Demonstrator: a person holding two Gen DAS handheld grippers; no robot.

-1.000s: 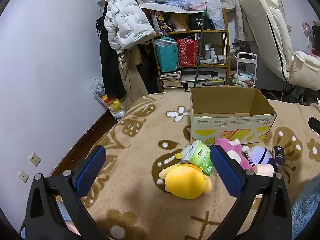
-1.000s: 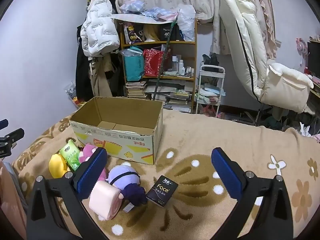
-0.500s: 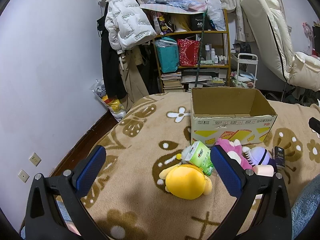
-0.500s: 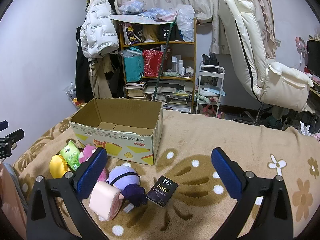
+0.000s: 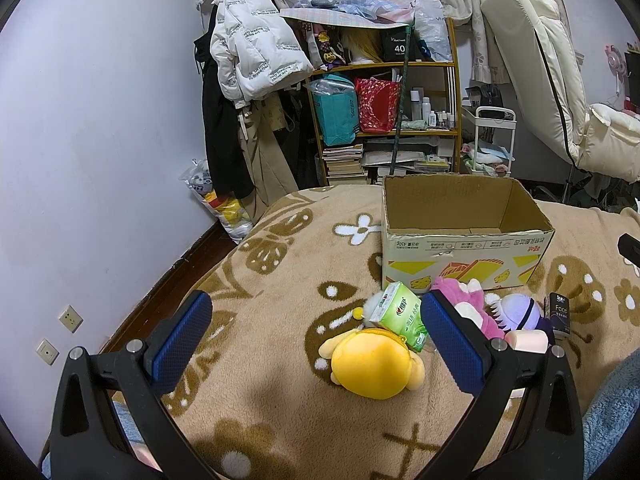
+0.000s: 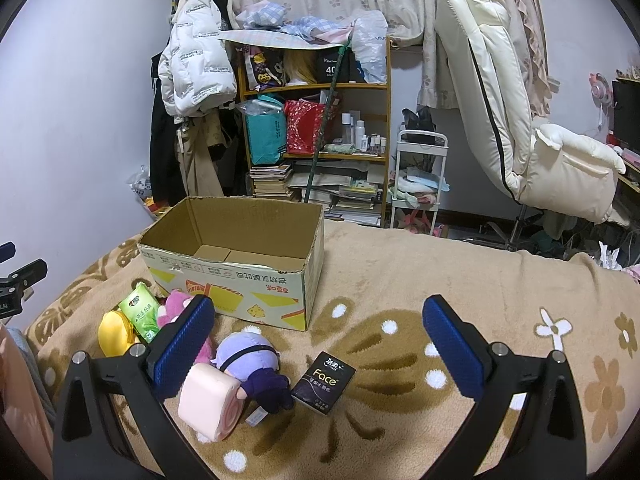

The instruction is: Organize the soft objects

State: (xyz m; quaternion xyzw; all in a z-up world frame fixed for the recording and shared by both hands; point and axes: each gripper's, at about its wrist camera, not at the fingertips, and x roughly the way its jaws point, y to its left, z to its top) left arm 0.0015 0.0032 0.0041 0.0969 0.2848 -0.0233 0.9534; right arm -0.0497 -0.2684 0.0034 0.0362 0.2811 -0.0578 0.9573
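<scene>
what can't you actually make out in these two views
- Pink plush: in the left wrist view that gripper's finger pad covers part of it; in the right wrist view that gripper's pad hides most of it.
- Cardboard box floor: the near wall hides all of it in the left wrist view, part in the right.
- Green tissue pack: print too small to read.
- Purple plush: lies face down, face hidden.
</scene>
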